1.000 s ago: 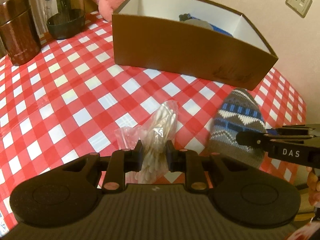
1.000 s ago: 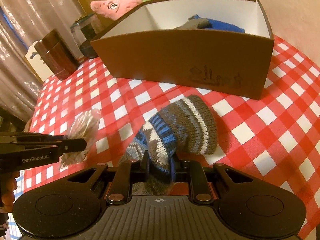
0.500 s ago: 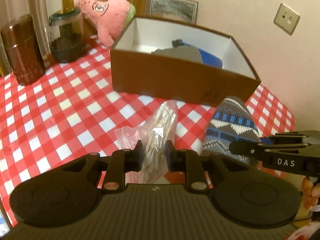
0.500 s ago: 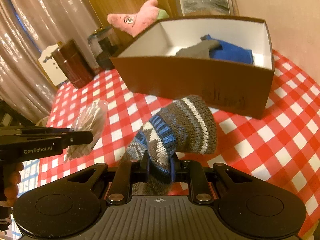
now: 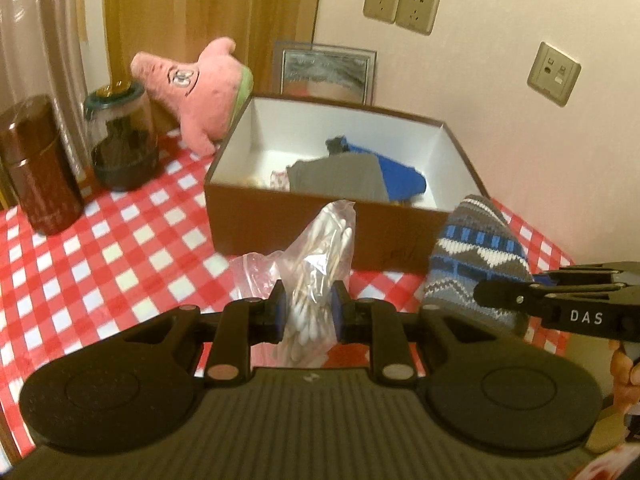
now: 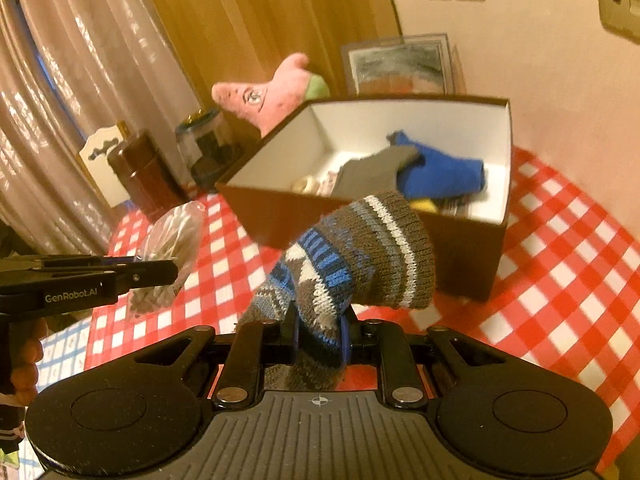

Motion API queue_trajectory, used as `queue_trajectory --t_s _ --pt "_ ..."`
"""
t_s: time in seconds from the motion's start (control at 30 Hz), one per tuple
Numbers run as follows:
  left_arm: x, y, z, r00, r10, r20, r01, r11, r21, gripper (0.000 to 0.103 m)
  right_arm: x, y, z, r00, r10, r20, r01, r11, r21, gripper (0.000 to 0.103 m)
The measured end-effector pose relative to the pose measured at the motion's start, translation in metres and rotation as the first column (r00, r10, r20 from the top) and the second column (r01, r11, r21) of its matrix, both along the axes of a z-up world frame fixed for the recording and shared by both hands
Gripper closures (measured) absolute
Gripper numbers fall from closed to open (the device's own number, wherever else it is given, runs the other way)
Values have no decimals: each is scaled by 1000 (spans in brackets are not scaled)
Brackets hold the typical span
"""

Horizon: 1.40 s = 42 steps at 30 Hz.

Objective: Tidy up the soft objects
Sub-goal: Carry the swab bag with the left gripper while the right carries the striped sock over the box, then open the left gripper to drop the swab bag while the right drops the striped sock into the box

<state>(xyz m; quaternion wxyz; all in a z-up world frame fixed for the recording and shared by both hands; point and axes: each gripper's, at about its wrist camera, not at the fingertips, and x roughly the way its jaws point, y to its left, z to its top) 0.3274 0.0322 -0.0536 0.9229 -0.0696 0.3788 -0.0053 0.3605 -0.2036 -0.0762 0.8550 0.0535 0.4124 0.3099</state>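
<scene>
My left gripper (image 5: 308, 310) is shut on a clear bag of cotton swabs (image 5: 320, 256) and holds it in the air in front of the brown box (image 5: 288, 220). My right gripper (image 6: 318, 334) is shut on a grey, blue and white knit sock (image 6: 360, 260), also lifted, near the box's front wall (image 6: 460, 248). The sock also shows in the left wrist view (image 5: 476, 248), and the swab bag in the right wrist view (image 6: 168, 248). The box holds a grey cloth (image 5: 340, 176) and a blue cloth (image 6: 440, 172).
A pink plush star (image 5: 192, 84) leans at the back left of the box. A dark glass jar (image 5: 120, 144) and a brown canister (image 5: 38, 168) stand at the left. A framed picture (image 5: 324, 68) leans on the wall. The table has a red checked cloth (image 5: 100, 248).
Both grippers have risen with the swab bag and the sock, off the table. The view now looks down into the box.
</scene>
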Motion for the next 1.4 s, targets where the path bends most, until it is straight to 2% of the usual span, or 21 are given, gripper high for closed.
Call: queue_trajectory --t_s 0.43,0.77,1.0,1.4 --pt "54 -10 25 996 -48 77 45 998 34 83 49 -8 30 993 -16 115 16 1000 2 84" --pt "112 -9 31 994 -79 78 72 994 87 83 101 -1 36 983 4 181 9 997 -72 84" --pt "151 -4 21 996 -77 43 72 992 106 83 138 4 26 982 24 188 0 992 -125 84" --pt "188 1 -8 998 -57 -27 59 992 109 82 165 10 3 986 58 154 -32 986 -164 84"
